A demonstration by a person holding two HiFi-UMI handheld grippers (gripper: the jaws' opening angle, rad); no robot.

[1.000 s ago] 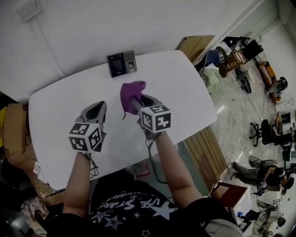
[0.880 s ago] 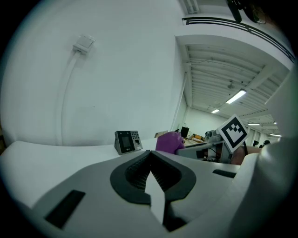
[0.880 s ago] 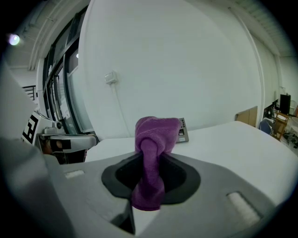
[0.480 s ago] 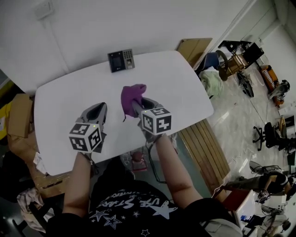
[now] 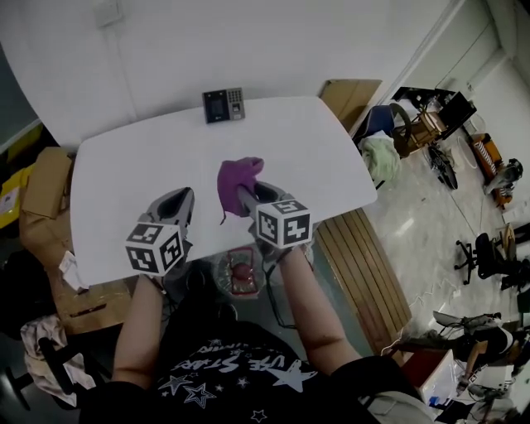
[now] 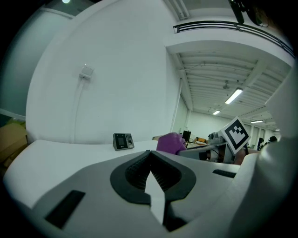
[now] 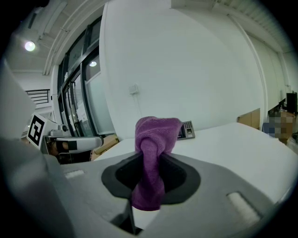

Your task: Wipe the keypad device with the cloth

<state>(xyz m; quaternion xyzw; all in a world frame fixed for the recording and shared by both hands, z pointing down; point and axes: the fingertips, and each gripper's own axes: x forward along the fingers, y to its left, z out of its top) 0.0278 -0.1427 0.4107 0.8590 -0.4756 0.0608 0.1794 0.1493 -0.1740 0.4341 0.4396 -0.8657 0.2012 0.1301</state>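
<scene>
Big white table (image 5: pixel 132 190) fills the middle of the head view, its far edge up against a plain white wall (image 5: pixel 273 41), and nothing on that wall or table carries print I can read. Off to the right the floor is busy: slatted wooden boards (image 5: pixel 364 265) lie beside the table, there's a blue chair (image 5: pixel 377 116) and office chairs (image 5: pixel 489 257) further out, all too small to sort properly. Cardboard boxes (image 5: pixel 45 178) crowd the left side, partly cut off by the table edge. The person's black shirt (image 5: pixel 224 373) has white lettering and stars, upside down from here and not clearly legible. Something reddish in a clear bag (image 5: pixel 238 273) sits low, just off the near table edge between the arms; hard to say what it is. Now the tools: the left gripper (image 5: pixel 180 195) hangs over the near part of the table with its jaws brought together and nothing between them, only a sliver of tabletop showing beneath the pads (image 6: pixel 160 174). The right gripper (image 5: pixel 246 192) sits just beside it, jaws clamped on the purple cloth (image 5: pixel 238 176), which bunches up above the tips and hangs down through them. Each carries a cube of black-and-white square markers, no text. The keypad device (image 5: pixel 224 105) stands well apart at the table's far edge by the wall, dark screen and button grid visible, digits too small to read; from the right gripper view the cloth covers part of it. A small wall plate (image 5: pixel 106 12) sits above.
</scene>
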